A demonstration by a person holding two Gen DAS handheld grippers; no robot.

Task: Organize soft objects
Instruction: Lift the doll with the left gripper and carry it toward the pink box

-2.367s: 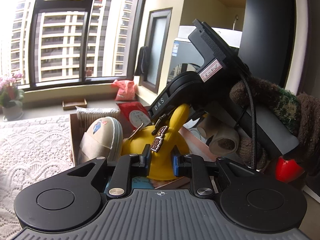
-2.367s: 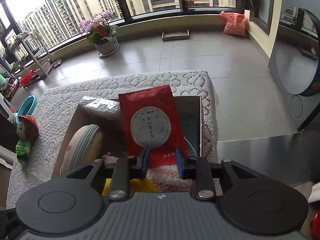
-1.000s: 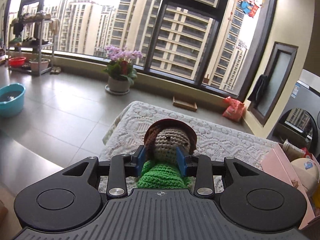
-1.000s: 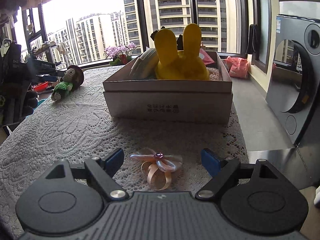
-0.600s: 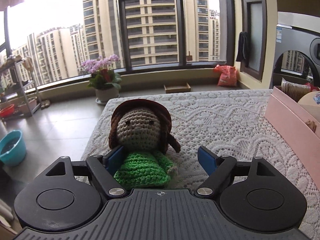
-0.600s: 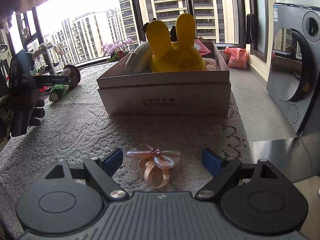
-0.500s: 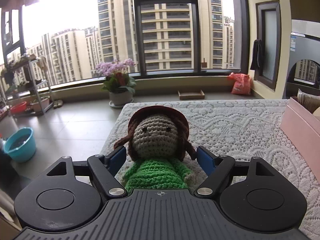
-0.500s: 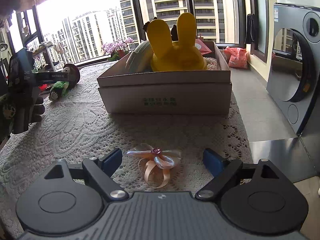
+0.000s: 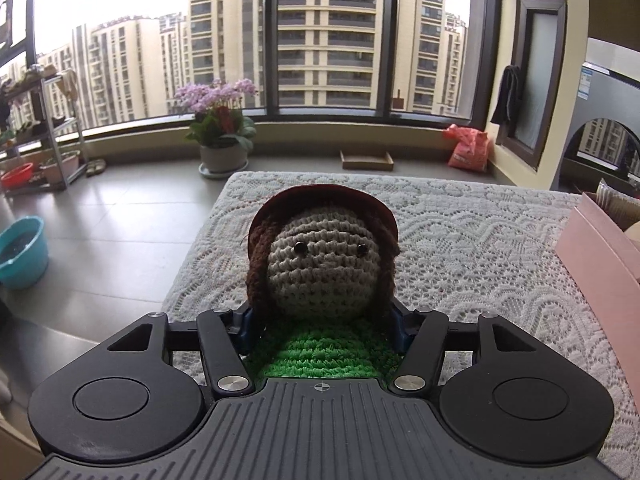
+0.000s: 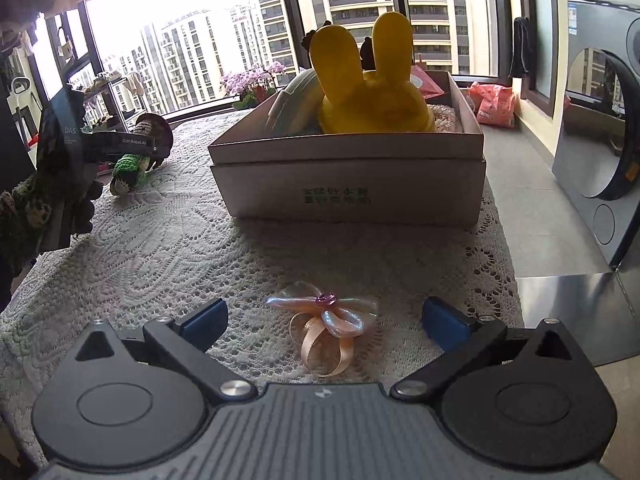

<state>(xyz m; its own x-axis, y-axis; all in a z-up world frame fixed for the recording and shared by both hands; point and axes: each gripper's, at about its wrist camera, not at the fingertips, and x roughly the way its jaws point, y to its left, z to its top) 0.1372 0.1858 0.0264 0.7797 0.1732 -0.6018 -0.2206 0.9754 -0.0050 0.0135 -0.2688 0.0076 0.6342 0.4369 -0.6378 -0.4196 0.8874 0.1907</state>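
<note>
Already boxed: yellow plush rabbit [image 10: 372, 96]. Left to do: my left gripper's [image 9: 322, 326] jaws are closing around the crochet doll [image 9: 320, 268]; my right gripper's [image 10: 324, 320] jaws are spreading around the ribbon bow [image 10: 326, 320] on the lace-covered surface [image 10: 160, 248].

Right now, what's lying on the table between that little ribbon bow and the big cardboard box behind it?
Nothing but bare lace tablecloth. The right wrist view shows the ribbon bow lying well short of the box, with only patterned cloth in the stretch between them.
</note>
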